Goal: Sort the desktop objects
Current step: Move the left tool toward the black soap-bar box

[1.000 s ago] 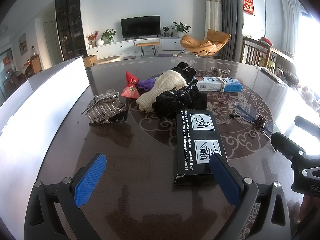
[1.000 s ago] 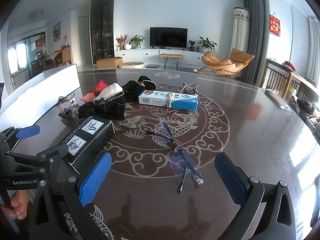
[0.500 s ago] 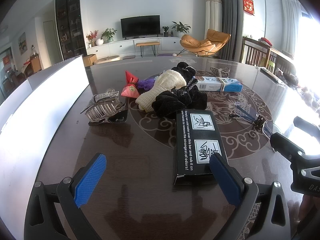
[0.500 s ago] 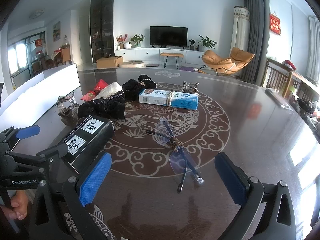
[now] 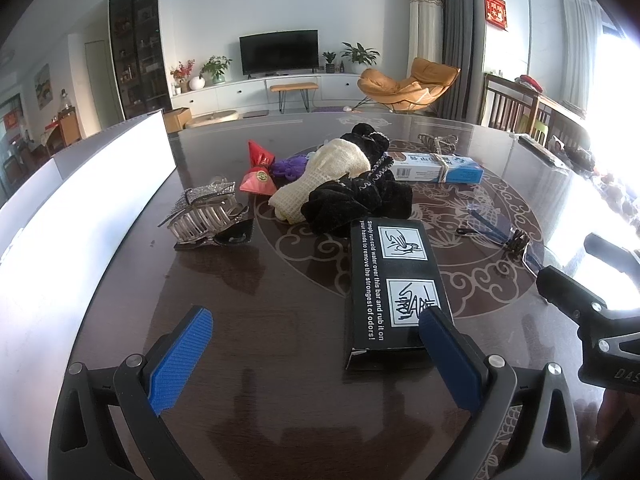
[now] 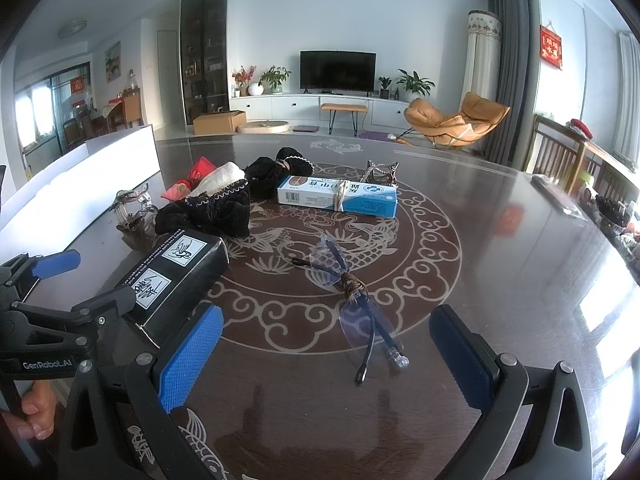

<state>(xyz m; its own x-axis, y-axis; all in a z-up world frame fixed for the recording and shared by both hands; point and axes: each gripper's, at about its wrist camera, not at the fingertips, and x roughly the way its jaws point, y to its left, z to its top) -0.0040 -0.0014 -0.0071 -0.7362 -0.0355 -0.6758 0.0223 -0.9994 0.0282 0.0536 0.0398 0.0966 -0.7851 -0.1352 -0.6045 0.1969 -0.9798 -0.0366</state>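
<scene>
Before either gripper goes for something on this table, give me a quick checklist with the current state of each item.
1. Left gripper open and empty: ok, blue fingers spread, nothing between them.
2. Right gripper open and empty: ok.
3. Black box free to grasp: ok, it lies flat, though its far end sits close to the black scrunchie.
4. Left gripper lined up on the box: not ok, only its right finger overlaps the box's near end in the left wrist view.
5. Glasses within the right gripper's line: ok, they lie ahead between its fingers.
6. Sorting bin's inside free: cannot tell, only the white wall shows.
</scene>
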